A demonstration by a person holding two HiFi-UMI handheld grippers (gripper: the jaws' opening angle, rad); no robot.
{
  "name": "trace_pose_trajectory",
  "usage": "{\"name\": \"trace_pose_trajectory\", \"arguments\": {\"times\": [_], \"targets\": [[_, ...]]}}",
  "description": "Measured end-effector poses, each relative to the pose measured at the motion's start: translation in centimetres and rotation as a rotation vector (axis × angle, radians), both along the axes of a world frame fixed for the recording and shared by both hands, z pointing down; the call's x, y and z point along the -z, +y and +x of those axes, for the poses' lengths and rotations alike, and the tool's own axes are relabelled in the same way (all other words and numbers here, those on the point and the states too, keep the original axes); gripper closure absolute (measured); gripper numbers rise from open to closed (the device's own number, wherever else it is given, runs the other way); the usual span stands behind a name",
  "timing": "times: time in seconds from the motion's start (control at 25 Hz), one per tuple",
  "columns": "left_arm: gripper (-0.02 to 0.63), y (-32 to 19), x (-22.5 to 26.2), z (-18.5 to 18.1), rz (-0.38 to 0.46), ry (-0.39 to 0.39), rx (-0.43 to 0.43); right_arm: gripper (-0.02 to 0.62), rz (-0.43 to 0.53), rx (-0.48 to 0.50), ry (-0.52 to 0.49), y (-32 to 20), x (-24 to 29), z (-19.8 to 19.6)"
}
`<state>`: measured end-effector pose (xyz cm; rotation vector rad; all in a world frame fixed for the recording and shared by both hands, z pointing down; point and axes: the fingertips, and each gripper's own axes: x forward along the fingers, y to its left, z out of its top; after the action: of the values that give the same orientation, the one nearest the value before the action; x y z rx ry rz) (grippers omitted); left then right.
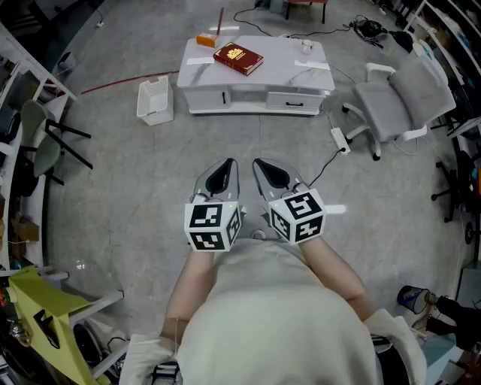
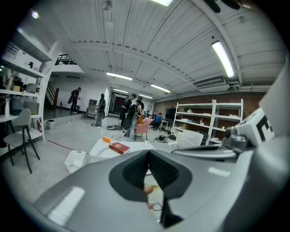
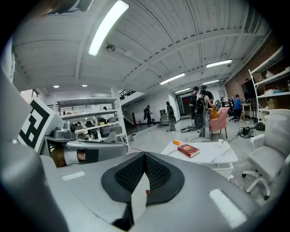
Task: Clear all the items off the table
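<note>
The left hand-held gripper (image 1: 225, 167) and the right hand-held gripper (image 1: 264, 165), jaws pressed together on nothing, sit side by side before the person, well apart from the low white bench with drawers (image 1: 259, 81), so this looks like the approach, with nothing cleared yet. The next move calls for closing in and parting one pair of jaws, perhaps for the dark red hardcover book (image 1: 237, 59) lying flat on top. The small orange box (image 1: 206, 40), small white cup (image 1: 307, 46) and pale paper slips (image 1: 199, 61) are too small to make out, and whether the thin red rod (image 1: 221, 21) stands on the bench or behind it I cannot tell.
</note>
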<state>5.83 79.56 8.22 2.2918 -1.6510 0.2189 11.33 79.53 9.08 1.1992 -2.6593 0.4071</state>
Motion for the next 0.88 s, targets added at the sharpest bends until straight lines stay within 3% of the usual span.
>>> {"name": "trace_pose_trajectory", "arguments": {"times": [0.88], "targets": [[0.597, 0.54, -0.75, 0.65, -0.030, -0.002, -0.004, 0.597, 0.009, 0.027, -0.013, 0.44, -0.02, 0.15]]}}
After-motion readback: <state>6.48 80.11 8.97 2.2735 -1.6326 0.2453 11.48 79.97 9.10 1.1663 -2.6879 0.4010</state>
